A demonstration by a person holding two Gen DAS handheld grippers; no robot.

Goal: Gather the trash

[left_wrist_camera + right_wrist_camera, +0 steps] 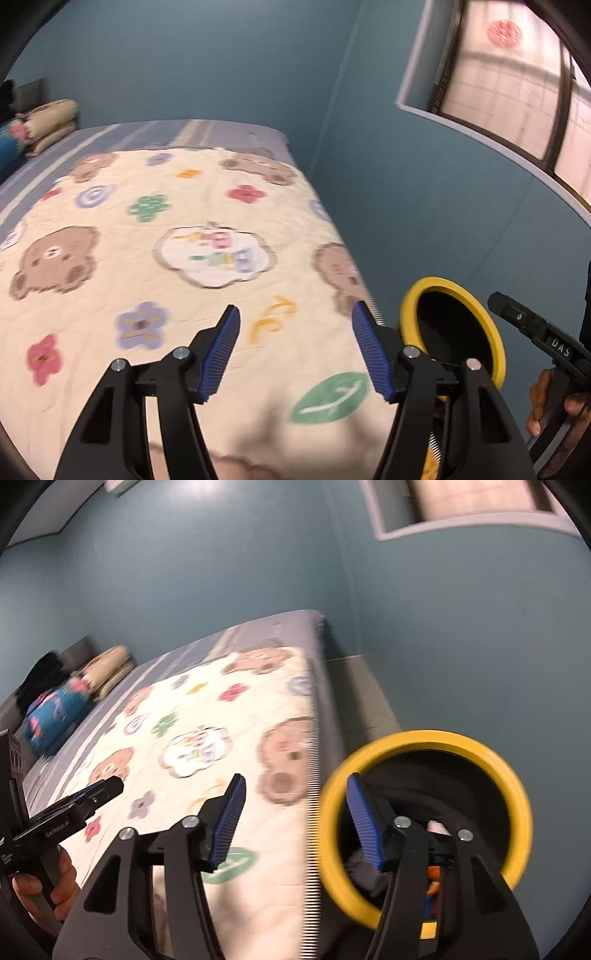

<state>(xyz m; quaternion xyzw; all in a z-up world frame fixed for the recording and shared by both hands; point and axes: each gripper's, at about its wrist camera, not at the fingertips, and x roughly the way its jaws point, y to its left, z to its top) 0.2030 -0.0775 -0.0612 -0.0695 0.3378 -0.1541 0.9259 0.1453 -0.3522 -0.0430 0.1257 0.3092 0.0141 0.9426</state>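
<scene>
Bedding is seen first at the far left of the left wrist view: folded pillows (pixel 48 123) are stacked at the head of the bed (pixel 229 133), against the blue wall (pixel 184 59). Next, a cream quilt (pixel 110 206) printed with bears and flowers is spread flat across the mattress. Over it, the left gripper (pixel 295 350) is held with its blue-padded jaws spread wide, and nothing is gripped between them. Just right of its right finger, a trash bin (pixel 495 332) with a yellow rim and a black liner is seen beside the bed's edge, its mouth tilted toward the camera. Farther right, the right gripper (pixel 496 301) is glimpsed from the side, with a hand (pixel 554 402) on its handle. A frosted window (pixel 509 88) is set in the wall above.

In the right wrist view, the left gripper (pixel 114 784) is shown at the left edge, held in a hand (pixel 44 882). The right gripper (pixel 295 819) is centred, its jaws likewise apart and empty, the left finger over the quilt (pixel 207 716), the right finger over the bin's mouth. Inside the trash bin (pixel 517 812), scraps are glimpsed, blurred and partly hidden.
</scene>
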